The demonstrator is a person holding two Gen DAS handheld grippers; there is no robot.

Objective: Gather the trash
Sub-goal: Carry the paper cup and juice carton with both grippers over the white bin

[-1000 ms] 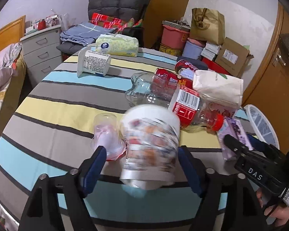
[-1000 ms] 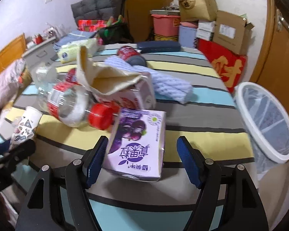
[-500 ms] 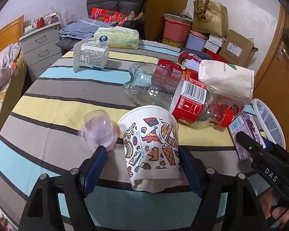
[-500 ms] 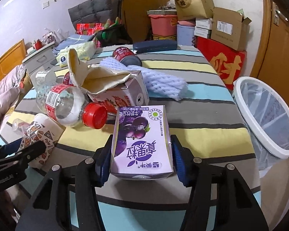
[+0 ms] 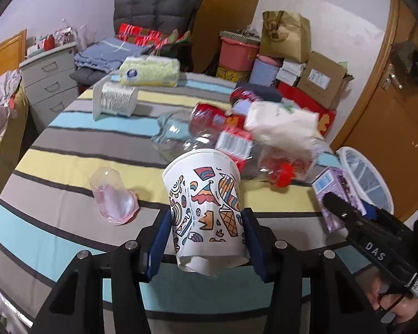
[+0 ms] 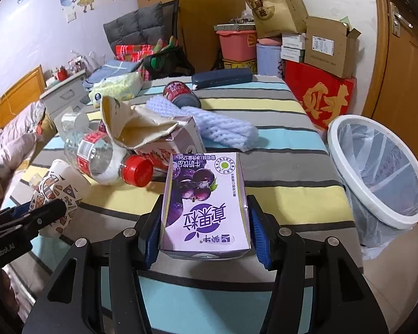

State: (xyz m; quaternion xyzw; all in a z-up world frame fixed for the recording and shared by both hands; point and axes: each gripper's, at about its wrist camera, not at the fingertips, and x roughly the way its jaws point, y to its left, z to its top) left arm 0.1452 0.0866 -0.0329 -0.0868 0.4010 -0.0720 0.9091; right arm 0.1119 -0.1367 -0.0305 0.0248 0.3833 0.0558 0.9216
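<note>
Paper cup (image 5: 206,208) clamped in left gripper (image 5: 206,239) after jaws closing, purple carton (image 6: 204,208) pinched in right gripper (image 6: 204,236) lower centre; next, probably carry both to bin (image 6: 376,172) at right.

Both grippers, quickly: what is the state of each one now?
Left gripper: just closed on the paper cup.
Right gripper: shut on the purple drink carton.

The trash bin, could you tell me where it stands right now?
In the right wrist view the trash bin stands off the striped table's right edge, below the red box, right of the held purple carton.
</note>
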